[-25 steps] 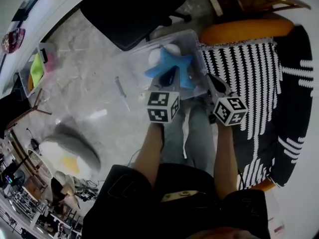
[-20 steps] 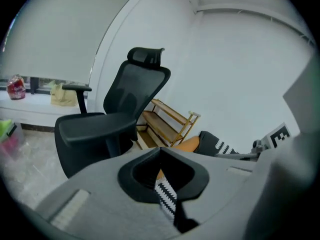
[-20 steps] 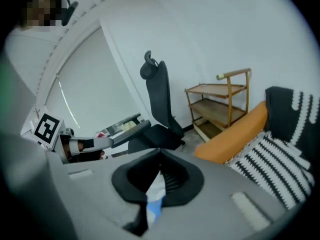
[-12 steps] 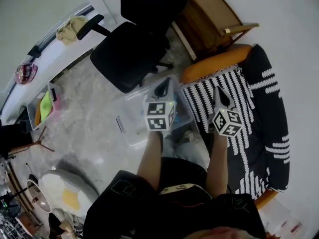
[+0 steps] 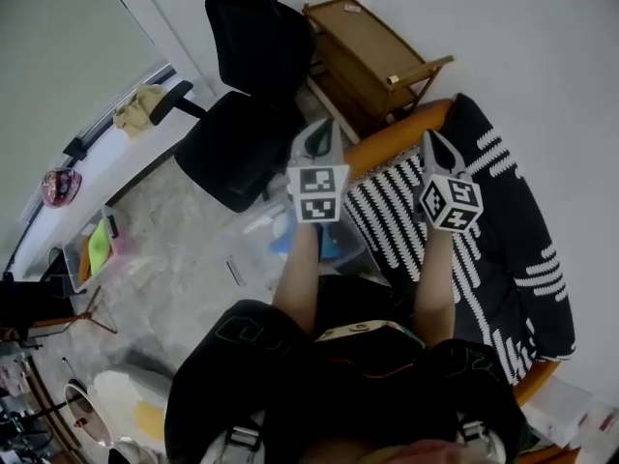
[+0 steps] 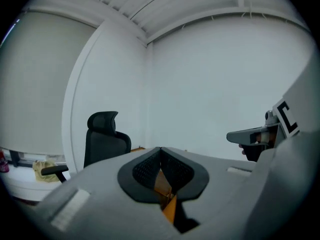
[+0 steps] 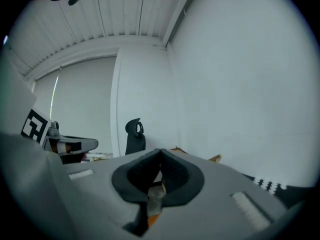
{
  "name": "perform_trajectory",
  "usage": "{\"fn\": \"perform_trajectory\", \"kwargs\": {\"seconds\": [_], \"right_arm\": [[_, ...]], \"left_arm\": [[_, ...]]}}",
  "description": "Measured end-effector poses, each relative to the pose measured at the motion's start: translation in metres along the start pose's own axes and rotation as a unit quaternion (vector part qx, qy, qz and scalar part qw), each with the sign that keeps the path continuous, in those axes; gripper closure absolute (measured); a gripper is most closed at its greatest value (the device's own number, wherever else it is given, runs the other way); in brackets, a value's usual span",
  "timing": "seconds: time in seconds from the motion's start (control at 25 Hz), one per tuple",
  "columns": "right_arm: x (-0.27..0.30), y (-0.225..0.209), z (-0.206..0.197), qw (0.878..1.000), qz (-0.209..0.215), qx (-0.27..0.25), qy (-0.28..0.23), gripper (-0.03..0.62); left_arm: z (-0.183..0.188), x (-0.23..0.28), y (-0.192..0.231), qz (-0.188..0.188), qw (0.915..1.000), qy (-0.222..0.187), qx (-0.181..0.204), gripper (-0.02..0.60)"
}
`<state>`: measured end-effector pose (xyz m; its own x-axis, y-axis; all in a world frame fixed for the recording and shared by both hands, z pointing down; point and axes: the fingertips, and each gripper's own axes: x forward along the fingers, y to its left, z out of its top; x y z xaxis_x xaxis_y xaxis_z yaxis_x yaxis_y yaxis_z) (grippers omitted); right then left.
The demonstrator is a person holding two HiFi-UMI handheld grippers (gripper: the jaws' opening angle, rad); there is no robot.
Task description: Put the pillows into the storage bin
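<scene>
A clear storage bin (image 5: 259, 224) stands on the floor in front of the person's knees, with a blue star-shaped pillow (image 5: 331, 246) showing inside it, partly hidden by the left forearm. Farther off, at the lower left, a white cushion with a yellow patch (image 5: 132, 406) lies on the floor. My left gripper (image 5: 319, 126) (image 6: 160, 151) is held high above the bin and points level at the wall, shut and empty. My right gripper (image 5: 428, 136) (image 7: 160, 153) is beside it over the striped sofa (image 5: 484, 230), also shut with nothing in it.
A black office chair (image 5: 247, 114) stands just beyond the bin, and a wooden side table (image 5: 372, 51) is against the wall. A small box with green and yellow items (image 5: 97, 247) sits at the left by the window ledge.
Both grippers have risen from just over the bin and tipped up to point level. The head view has lifted, bringing the chair, wooden table and wall into sight.
</scene>
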<state>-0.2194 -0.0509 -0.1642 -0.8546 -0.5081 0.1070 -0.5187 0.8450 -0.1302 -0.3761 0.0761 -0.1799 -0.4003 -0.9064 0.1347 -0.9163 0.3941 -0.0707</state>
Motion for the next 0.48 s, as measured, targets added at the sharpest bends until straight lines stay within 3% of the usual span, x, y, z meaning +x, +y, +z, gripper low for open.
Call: {"fn": "perform_trajectory", "kwargs": {"seconds": [0.48], "right_arm": [[-0.015, -0.062, 0.039, 0.998, -0.036, -0.03, -0.04, 0.591]], "left_arm": [[0.029, 0.034, -0.042, -0.011, 0.9993, -0.029, 0.022, 0.571]]}}
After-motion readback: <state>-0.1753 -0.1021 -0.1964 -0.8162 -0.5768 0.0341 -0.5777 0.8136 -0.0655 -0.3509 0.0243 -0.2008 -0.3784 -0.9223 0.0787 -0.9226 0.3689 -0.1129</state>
